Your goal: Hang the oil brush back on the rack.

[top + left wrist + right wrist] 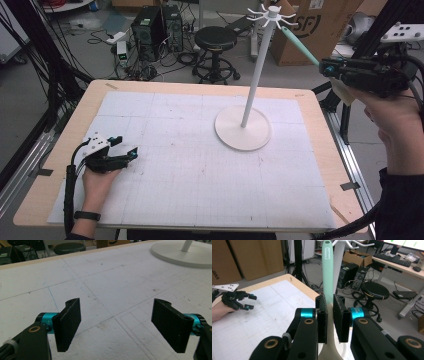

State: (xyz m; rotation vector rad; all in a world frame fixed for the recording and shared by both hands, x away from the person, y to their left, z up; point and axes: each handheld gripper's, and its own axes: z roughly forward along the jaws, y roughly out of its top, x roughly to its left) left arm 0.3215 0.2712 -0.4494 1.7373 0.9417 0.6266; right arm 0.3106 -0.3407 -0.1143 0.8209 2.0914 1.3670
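Right hand-held gripper (330,322) clenched on mint utensil (328,272), handle tip nearing rack (260,55) hooks, upper right. Next: thread handle hole onto hook. Left hand-held gripper (116,322) released, idle on surface (200,165).

Past the far edge of my table (60,150) I see a grey floor with a black round stool (215,39), 2 dark computer towers (156,25) and loose cables around them. A brown cardboard box (320,25) stands to the right; a desk with a keyboard (397,262) sits further back.
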